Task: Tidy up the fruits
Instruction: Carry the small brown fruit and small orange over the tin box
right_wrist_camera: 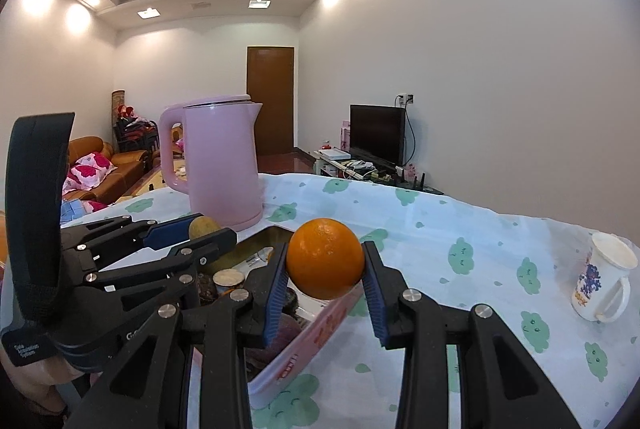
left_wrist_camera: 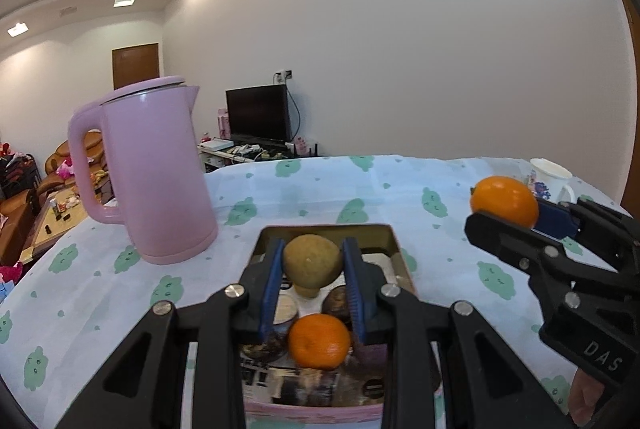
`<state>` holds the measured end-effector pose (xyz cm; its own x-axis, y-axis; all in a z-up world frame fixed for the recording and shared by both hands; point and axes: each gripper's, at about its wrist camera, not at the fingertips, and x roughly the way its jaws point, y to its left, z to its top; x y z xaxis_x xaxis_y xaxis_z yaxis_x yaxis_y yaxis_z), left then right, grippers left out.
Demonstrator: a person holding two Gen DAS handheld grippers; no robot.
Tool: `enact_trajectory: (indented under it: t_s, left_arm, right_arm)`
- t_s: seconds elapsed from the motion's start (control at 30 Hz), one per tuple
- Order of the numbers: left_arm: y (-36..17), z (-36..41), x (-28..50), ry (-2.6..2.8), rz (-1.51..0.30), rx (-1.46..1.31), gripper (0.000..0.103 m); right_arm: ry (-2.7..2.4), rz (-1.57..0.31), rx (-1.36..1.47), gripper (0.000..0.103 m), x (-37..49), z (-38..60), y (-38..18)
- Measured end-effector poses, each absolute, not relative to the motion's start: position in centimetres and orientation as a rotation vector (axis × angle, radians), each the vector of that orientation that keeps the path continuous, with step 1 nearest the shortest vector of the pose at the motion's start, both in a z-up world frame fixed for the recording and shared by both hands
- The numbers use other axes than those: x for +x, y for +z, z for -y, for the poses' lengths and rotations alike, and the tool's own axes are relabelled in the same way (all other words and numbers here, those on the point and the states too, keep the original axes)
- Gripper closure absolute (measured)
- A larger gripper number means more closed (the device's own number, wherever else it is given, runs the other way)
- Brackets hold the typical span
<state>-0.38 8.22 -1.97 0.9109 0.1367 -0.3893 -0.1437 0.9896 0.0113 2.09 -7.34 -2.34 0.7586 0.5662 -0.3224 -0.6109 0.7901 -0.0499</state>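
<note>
Above the tin [left_wrist_camera: 394,235], left tool [left_wrist_camera: 312,261] clamps a pear [left_wrist_camera: 312,259]; right tool [right_wrist_camera: 325,265], at three o'clock, clamps an orange [right_wrist_camera: 324,263]. Both look firm, round, likely slippery: grip across the widest part.

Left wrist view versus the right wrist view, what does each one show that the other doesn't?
Only the left wrist view shows the small loose orange lying in the rectangular tin tray. Only the right shows the black strap on the left gripper. Both share the pink electric kettle, the brownish pear, the held orange and the floral mug.
</note>
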Motion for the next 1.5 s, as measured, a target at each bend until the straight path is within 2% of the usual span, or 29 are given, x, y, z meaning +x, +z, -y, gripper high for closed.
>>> enact_trajectory:
  t_s: [1.5]
  left_arm:
    - [-3.9,-14.0,-0.6,0.221,-0.483,-0.074,0.072]
  right_arm:
    - [0.732,-0.36,-0.206,0.065,1.9,1.1,-4.1]
